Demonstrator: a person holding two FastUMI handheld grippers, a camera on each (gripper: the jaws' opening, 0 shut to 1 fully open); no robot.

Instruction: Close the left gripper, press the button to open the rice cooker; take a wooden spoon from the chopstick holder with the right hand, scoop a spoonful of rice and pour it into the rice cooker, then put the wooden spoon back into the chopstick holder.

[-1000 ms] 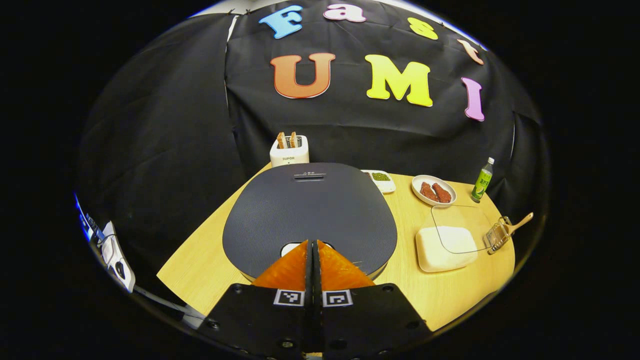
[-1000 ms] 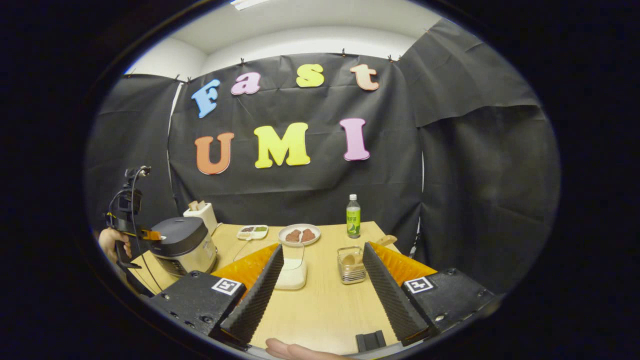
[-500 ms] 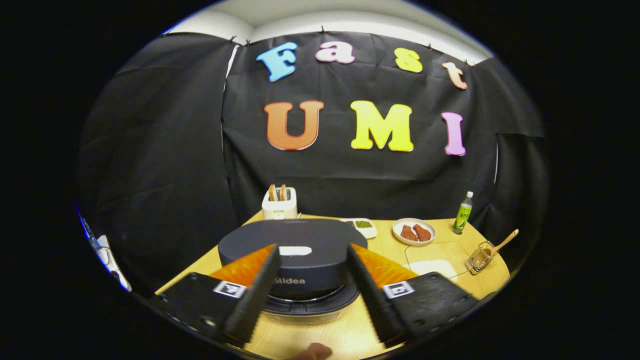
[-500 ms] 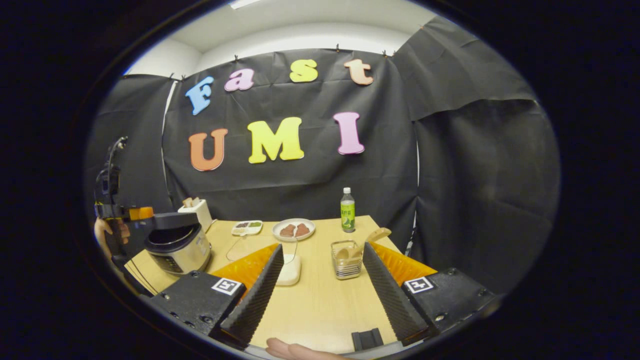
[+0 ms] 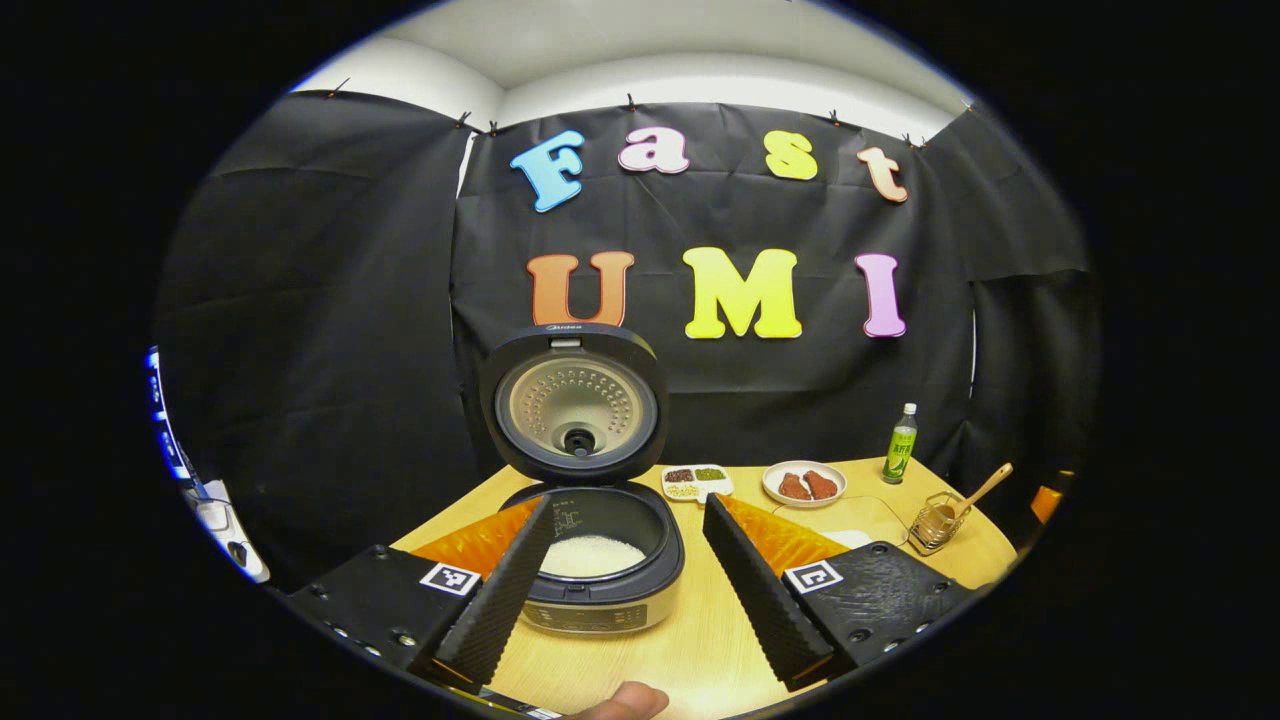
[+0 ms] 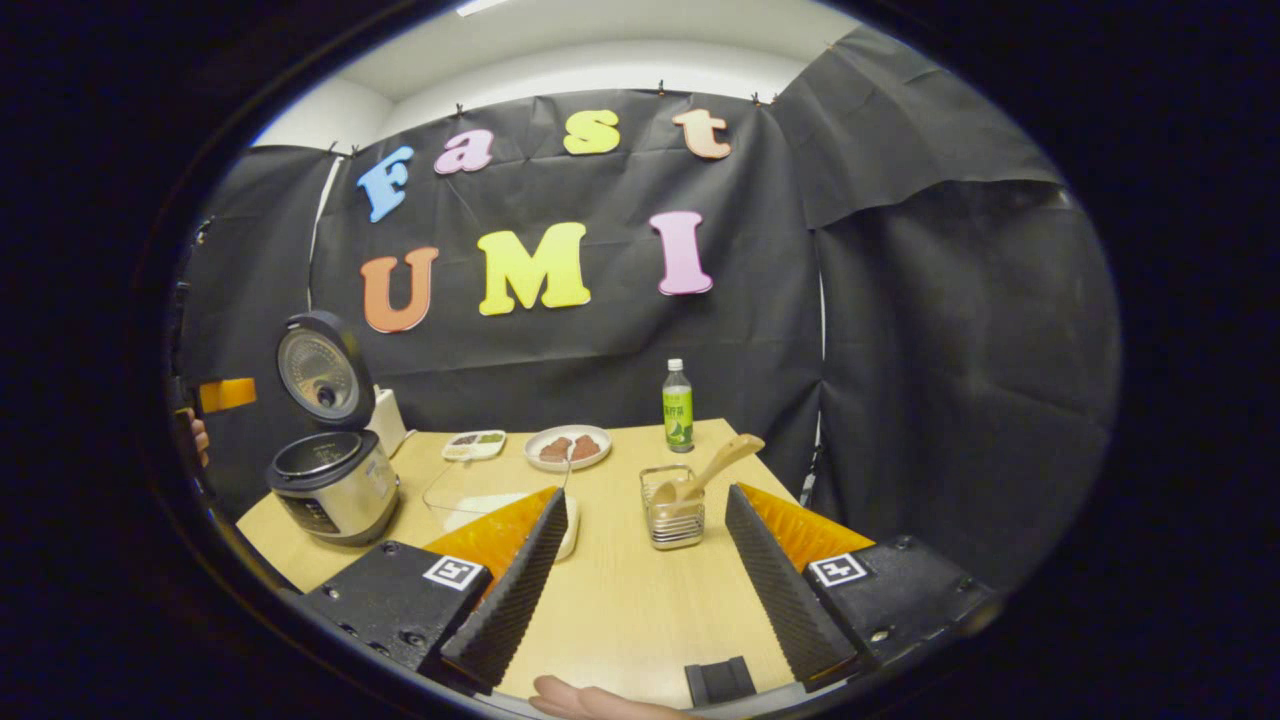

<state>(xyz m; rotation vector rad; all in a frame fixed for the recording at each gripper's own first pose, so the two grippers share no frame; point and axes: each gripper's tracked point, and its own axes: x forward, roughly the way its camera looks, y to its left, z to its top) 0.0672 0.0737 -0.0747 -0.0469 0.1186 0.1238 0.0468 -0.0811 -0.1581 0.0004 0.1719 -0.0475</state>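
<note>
In the left gripper view the rice cooker [image 5: 598,560] stands on the wooden table [image 5: 700,640] with its lid [image 5: 574,402] swung fully upright, perforated inner plate facing the camera, and white rice showing in the pot. The left tool [image 5: 620,575] has its fingers spread wide, one on either side of the cooker's body, holding nothing. At about 3 o'clock from the cooker sits the wire chopstick holder [image 5: 931,523] with the wooden spoon [image 5: 975,497] leaning out of it, handle up and to the right. In the right gripper view the right tool [image 6: 645,570] is likewise wide apart and empty, low over the table, with the chopstick holder [image 6: 673,512] (spoon [image 6: 708,468] slanting out of it) at roughly 12 o'clock between its fingers; the open cooker [image 6: 334,478] is well apart at 10 o'clock. A green bottle [image 6: 677,407] stands behind the holder.
</note>
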